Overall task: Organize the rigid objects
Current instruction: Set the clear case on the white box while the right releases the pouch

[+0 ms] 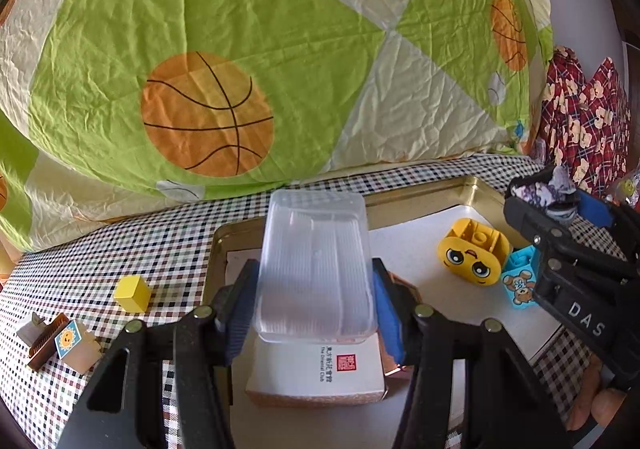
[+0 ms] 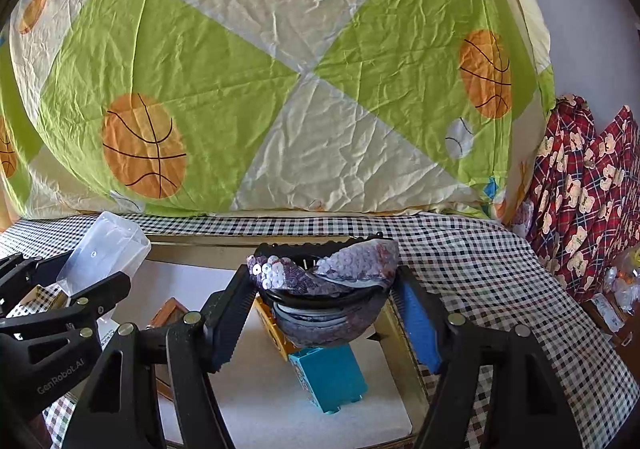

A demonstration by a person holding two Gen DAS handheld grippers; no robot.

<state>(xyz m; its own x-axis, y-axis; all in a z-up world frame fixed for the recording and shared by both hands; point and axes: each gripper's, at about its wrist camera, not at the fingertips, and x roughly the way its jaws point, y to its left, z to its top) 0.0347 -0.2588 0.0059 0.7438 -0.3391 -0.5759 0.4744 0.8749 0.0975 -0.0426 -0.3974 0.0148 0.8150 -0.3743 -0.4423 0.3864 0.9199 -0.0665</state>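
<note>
While yellow cube (image 1: 132, 293) sits left on the checked cloth (image 1: 168, 245), left gripper (image 1: 316, 289) clamps a clear plastic box (image 1: 314, 265) over the gold tray (image 1: 472, 189); right gripper (image 2: 324, 301) grips a sequined hair clip (image 2: 324, 277) above the blue block (image 2: 332, 377).

Home bedroom, basketball-print quilt (image 1: 248, 61), toy blocks (image 1: 474, 253)
</note>
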